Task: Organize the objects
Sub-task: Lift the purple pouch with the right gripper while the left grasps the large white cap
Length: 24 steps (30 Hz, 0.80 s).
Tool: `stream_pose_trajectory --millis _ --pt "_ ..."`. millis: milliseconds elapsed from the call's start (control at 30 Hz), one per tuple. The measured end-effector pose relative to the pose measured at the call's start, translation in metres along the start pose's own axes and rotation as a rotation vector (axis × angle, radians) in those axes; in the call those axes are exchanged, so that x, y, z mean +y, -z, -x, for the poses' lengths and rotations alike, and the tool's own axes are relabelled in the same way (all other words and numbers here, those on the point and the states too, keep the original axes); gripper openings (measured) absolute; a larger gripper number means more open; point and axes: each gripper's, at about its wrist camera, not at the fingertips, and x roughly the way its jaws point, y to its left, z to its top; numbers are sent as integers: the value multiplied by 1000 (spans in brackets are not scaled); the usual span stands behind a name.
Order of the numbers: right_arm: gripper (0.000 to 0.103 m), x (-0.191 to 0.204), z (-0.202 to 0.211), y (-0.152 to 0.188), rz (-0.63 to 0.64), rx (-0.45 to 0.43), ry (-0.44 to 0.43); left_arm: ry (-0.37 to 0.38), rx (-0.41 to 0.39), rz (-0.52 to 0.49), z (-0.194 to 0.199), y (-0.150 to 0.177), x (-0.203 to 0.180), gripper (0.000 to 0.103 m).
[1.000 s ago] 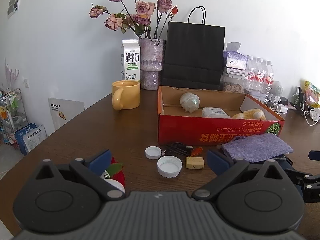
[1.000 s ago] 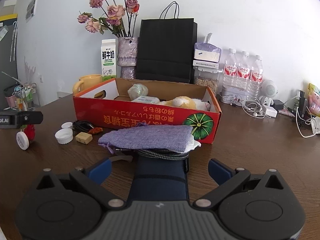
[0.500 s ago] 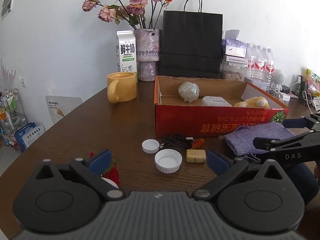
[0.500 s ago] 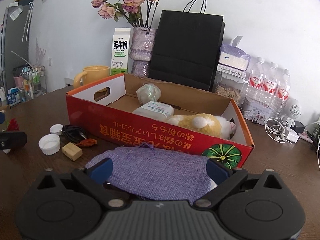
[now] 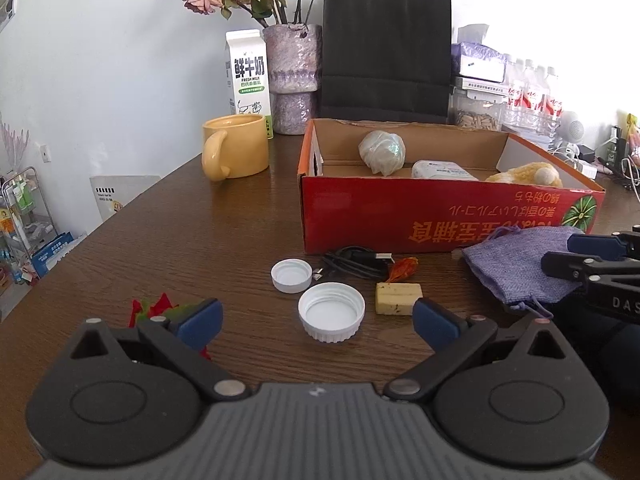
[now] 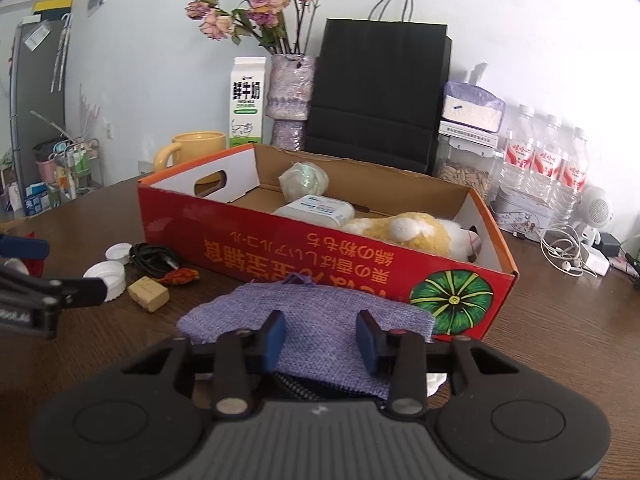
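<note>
Between R gripper (image 6: pixel 321 339) fingers – purple pouch (image 6: pixel 308 320), just closing, pads touching? can't tell.

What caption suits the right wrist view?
Right gripper closing around purple pouch before the red cardboard box.

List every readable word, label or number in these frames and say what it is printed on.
"鲜牛奶" and "FRESH MILK": milk carton.
"DAS": arm of the right tongs.
Orange upside-down characters: red box, not reliably readable.
Water bottles, white packet in the box, leaflet: print too small or blurred.
</note>
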Motion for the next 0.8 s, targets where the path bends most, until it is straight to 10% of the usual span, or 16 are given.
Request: stream_pose_trajectory --millis 167,333,433,533,633,800 --pt "3 -3 5 0 -21 -24 -28 -11 9 9 -6 0 3 103" --pt "2 -3 10 0 -31 -52 -34 -21 13 20 -12 -2 5 103" --pt "18 -5 15 0 -46 -81 -28 -17 13 19 -16 -3 5 86" --pt "67 -8 20 0 -62 -105 -8 9 21 20 -19 -4 6 40" --pt "89 -10 20 0 -65 -107 17 28 -2 45 -15 -3 9 41" --pt "94 -9 7 1 -56 -45 42 43 -23 51 -12 -2 9 41"
